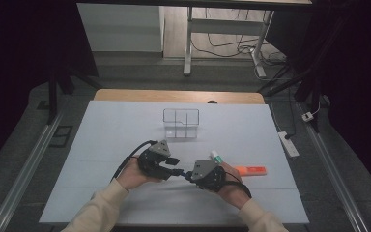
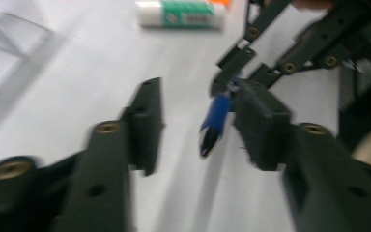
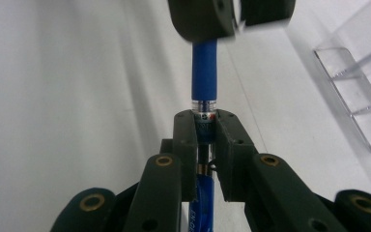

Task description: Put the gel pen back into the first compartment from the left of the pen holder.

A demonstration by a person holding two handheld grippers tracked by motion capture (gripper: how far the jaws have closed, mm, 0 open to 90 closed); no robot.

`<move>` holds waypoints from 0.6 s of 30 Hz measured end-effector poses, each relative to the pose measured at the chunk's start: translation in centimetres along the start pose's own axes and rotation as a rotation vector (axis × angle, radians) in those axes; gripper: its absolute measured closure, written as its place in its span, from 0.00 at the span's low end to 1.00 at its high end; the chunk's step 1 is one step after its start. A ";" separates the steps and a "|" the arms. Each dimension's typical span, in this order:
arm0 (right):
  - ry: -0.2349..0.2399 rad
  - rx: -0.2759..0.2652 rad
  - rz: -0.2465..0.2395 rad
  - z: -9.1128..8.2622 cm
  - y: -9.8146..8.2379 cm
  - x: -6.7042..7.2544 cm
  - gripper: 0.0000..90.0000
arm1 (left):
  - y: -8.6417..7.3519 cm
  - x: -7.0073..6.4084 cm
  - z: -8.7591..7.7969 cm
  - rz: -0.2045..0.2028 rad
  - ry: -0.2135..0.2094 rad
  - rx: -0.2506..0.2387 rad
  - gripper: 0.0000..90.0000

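The right hand-held gripper (image 3: 205,126), nearest the lens, is clamping a blue pen (image 3: 204,79) above the white tabletop (image 1: 101,145). The left hand-held gripper (image 2: 200,121) is standing half open around the pen's cap end, its pads apparently clear. This seems to be uncapping or a handover; the next move is likely drawing the hands apart. A glue stick (image 2: 181,13) is lying nearby.

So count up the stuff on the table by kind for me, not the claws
Blue pen: 1
Green-and-white glue stick: 1
Orange marker: 1
Clear divided organizer: 1
Total: 4
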State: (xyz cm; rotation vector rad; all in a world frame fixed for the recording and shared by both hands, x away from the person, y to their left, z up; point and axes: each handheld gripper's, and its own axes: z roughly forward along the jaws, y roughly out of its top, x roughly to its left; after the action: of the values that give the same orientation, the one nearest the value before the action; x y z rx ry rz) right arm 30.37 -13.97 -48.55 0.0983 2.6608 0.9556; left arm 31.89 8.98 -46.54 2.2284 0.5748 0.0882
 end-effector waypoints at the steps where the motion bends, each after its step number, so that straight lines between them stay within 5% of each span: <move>1: -0.001 -0.007 0.016 0.0 -0.1 -0.2 0.88 | -0.1 0.2 -0.1 -0.016 0.007 -0.014 0.52; 10: -0.065 -0.026 0.134 -0.4 -0.8 -1.0 0.88 | -1.2 0.6 -1.3 -0.060 0.075 -0.073 0.45; 18: -0.092 -0.085 0.217 -1.2 -1.3 -1.8 0.88 | -3.2 0.5 -2.1 -0.096 0.120 -0.060 0.43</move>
State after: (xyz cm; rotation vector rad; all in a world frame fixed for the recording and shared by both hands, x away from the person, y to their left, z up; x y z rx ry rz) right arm 31.79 -16.03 -47.96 0.4088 2.5584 1.1006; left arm 30.64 12.50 -47.60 2.1439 0.7342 0.1889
